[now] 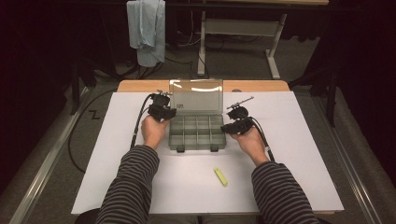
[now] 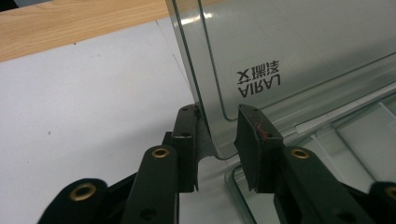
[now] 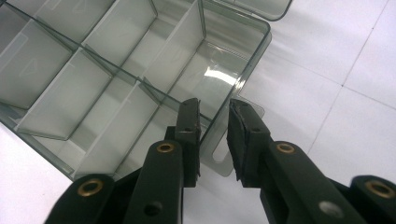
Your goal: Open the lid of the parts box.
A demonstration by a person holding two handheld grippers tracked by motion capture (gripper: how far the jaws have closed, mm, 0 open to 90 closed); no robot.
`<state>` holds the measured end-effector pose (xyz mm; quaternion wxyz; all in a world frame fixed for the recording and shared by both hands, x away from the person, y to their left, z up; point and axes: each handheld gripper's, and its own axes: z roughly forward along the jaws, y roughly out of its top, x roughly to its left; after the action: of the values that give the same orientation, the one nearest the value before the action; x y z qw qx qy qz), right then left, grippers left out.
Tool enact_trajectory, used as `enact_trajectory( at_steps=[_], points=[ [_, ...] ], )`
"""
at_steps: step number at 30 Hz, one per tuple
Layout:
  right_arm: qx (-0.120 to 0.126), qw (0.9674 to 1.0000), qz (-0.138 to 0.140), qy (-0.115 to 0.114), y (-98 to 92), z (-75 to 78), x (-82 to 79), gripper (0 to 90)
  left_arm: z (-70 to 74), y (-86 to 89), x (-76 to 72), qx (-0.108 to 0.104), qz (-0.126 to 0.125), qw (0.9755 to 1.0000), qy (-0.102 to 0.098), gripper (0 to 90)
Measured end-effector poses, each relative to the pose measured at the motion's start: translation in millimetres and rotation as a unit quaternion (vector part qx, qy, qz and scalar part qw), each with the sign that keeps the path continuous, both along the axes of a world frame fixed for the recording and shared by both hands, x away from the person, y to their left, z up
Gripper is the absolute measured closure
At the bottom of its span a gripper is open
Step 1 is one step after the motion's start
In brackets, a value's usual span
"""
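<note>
1. Clear plastic compartment box (image 1: 197,133) sits mid-table on the white sheet (image 1: 289,154), lid (image 1: 196,96) open and standing up at the far side.
2. Left gripper (image 1: 162,108) is at the box's left far corner. In the left gripper view its jaws straddle the lid's lower corner edge (image 2: 210,116); one pad looks to be against the lid, the other has a gap. Can't tell if it's a firm pinch.
3. Right gripper (image 1: 237,120) is at the box's right side. In the right gripper view its jaws straddle the box's side wall (image 3: 233,88), one inside, one outside over a small tab (image 3: 219,158); gaps visible, so spread, not pressing.
4. Compartments look empty.
5. Small yellow bar (image 1: 221,177) lies near the front edge, well apart from the box, between the two striped sleeves (image 1: 133,182).
</note>
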<state>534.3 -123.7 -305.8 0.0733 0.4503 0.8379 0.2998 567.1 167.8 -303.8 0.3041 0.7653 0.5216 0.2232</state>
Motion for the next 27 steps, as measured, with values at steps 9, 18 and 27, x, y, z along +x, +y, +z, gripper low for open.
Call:
enact_trajectory(
  at_steps=[9, 18, 27],
  points=[
    [-0.001, 1.0, -0.001, -0.002, 0.3, -0.1, -0.5, 76.8, 2.0, 0.5, -1.6, 0.003, -0.004, 1.0, 0.003, 66.0],
    [-0.002, 1.0, -0.002, -0.003, 0.6, -0.1, -0.9, 76.8, 6.0, -2.3, -5.9, 0.013, -0.016, 0.9998, 0.0, 64.0],
    [-0.002, 1.0, -0.002, -0.002, 0.6, -0.1, -0.8, 76.8, 8.7, -2.5, -9.4, 0.013, -0.028, 0.9995, 0.01, 60.9]
  ],
)
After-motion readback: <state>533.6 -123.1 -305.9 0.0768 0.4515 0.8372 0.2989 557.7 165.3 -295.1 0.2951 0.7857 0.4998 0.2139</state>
